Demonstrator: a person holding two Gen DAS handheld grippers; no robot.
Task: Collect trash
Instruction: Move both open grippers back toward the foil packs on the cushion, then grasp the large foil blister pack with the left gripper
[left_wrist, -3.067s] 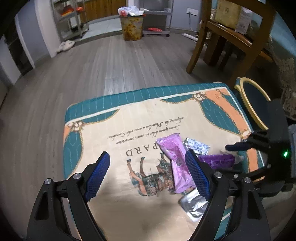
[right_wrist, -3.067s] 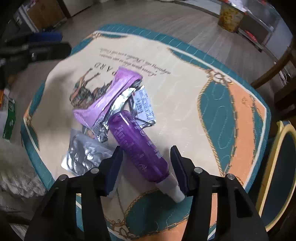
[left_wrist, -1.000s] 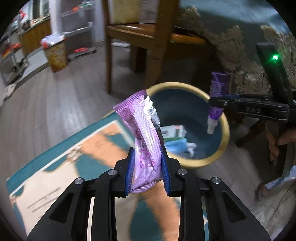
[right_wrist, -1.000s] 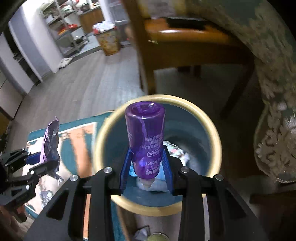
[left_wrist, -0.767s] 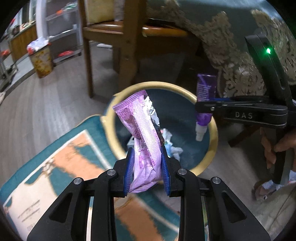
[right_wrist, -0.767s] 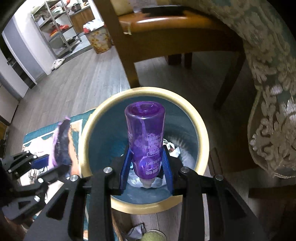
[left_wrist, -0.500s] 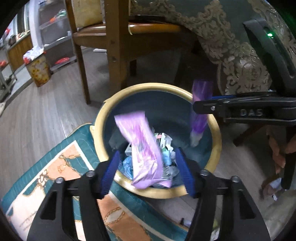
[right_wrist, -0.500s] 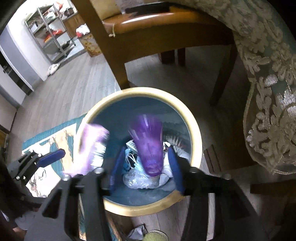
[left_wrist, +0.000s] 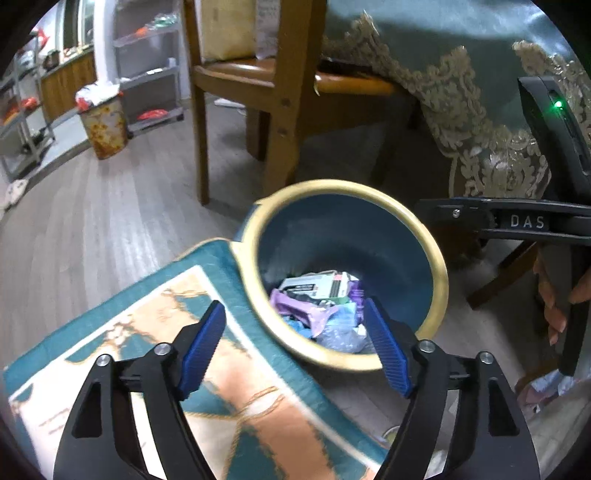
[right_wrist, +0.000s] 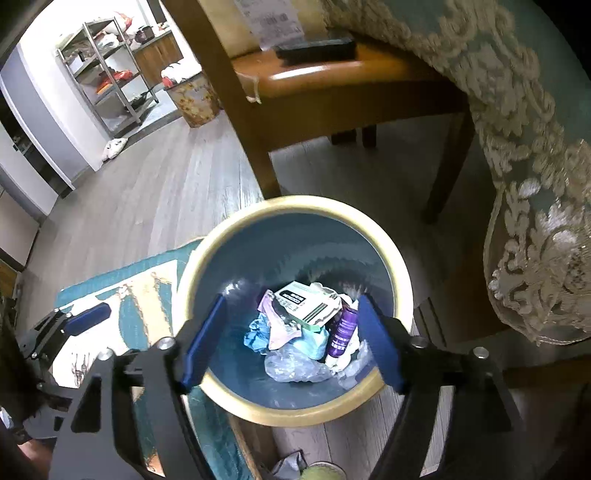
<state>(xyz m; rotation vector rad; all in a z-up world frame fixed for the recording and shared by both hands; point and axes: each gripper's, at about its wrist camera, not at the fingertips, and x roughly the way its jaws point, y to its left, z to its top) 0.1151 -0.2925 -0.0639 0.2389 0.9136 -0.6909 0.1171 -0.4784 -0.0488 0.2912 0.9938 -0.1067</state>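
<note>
Both my hand-held grippers, left (left_wrist: 295, 347) and right (right_wrist: 291, 339), hang empty above the bin (right_wrist: 400, 269), jaws opening; remaining trash lies on the mat (left_wrist: 155, 332) beside the bin, nearer my left.

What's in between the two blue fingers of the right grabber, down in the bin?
Nothing is gripped by the right gripper, whose jaws are opening. In its own view, the gap frames the bin below, with the purple bottle among the trash.
</note>
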